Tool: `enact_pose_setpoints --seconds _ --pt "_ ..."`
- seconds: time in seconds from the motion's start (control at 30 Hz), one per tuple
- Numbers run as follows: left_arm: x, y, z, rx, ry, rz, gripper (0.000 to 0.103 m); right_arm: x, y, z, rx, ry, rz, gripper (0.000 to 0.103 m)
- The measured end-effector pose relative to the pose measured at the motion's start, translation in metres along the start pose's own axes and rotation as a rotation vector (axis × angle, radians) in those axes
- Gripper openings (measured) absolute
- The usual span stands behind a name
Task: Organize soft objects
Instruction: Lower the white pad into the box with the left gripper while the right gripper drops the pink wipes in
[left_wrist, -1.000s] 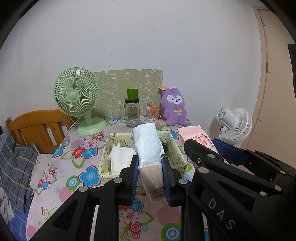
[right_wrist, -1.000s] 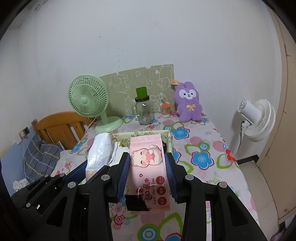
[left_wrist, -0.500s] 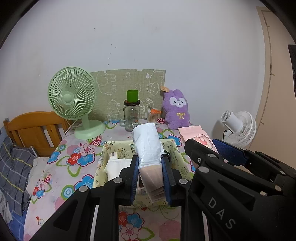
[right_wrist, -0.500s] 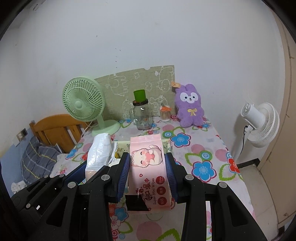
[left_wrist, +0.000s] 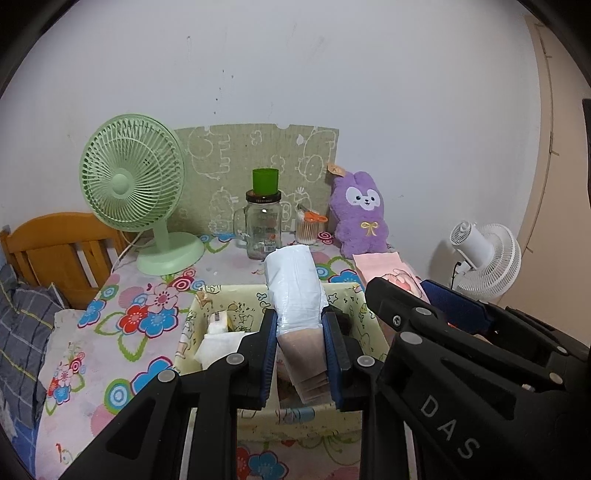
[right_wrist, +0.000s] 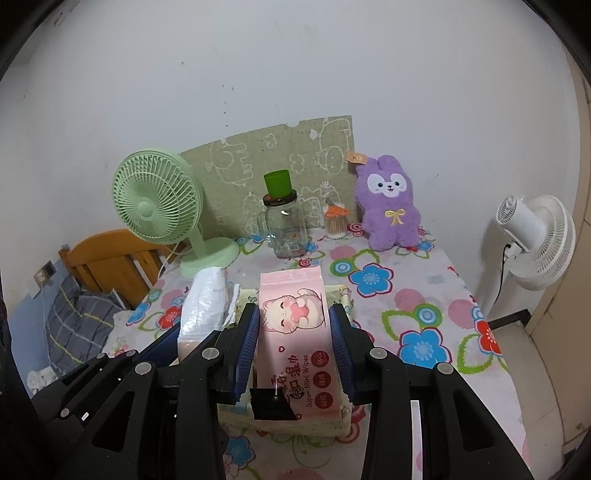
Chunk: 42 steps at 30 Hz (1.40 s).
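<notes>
My left gripper (left_wrist: 300, 325) is shut on a white and tan tissue pack (left_wrist: 295, 291) and holds it over the pale yellow fabric basket (left_wrist: 192, 325). White tissues (left_wrist: 218, 343) lie in the basket's left part. My right gripper (right_wrist: 293, 321) is shut on a pink wet wipes pack (right_wrist: 295, 328) with a cat picture, above the basket's right side (right_wrist: 341, 295). The wipes pack (left_wrist: 388, 269) also shows at right in the left wrist view, and the tissue pack (right_wrist: 205, 306) at left in the right wrist view. A purple plush bunny (right_wrist: 389, 203) sits at the table's back right.
On the flowered tablecloth (right_wrist: 424, 295) stand a green desk fan (left_wrist: 133, 184), a glass jar with a green cup on top (left_wrist: 264, 221) and a cotton swab holder (left_wrist: 308, 229) before a green patterned board (left_wrist: 258, 158). A wooden bed frame (left_wrist: 55, 251) is left, a white floor fan (right_wrist: 535, 240) right.
Both grippers have moved forward and lower toward the basket with their packs still held. The basket now lies closer under the fingers.
</notes>
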<state>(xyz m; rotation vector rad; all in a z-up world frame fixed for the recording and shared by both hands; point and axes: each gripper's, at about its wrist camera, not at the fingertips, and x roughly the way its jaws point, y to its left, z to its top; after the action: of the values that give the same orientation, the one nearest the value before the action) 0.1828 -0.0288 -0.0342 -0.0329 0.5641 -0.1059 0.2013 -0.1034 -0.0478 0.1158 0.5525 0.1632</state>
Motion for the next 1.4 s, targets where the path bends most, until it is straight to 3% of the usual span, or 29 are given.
enact_pose_setpoints --seconds 0.43,0.57,0.73,0.87,1.3,1.37,1.4 --pt "0.044 0.01 -0.006 -0.014 0.076 0.001 0.024 0.049 -0.007 -0.005 0.022 0.076 0.003 0.042" --pt "0.052 0.014 -0.012 -0.018 0.103 -0.003 0.037 0.062 -0.006 -0.009 0.017 0.103 0.004 0.042" --pt "0.056 0.014 -0.017 -0.009 0.124 0.006 0.045 0.077 -0.003 -0.015 0.012 0.133 0.01 0.042" --pt "0.058 0.016 -0.019 -0.003 0.134 0.024 0.063 0.084 -0.002 -0.018 0.015 0.148 0.024 0.042" --pt "0.061 0.018 -0.026 0.01 0.158 0.044 0.075 0.091 -0.001 -0.027 0.023 0.169 0.034 0.044" --pt "0.06 0.017 -0.026 0.013 0.16 0.045 0.076 0.088 -0.001 -0.028 0.019 0.16 0.04 0.046" --pt "0.06 0.017 -0.027 0.013 0.163 0.045 0.076 0.088 -0.001 -0.029 0.02 0.162 0.042 0.052"
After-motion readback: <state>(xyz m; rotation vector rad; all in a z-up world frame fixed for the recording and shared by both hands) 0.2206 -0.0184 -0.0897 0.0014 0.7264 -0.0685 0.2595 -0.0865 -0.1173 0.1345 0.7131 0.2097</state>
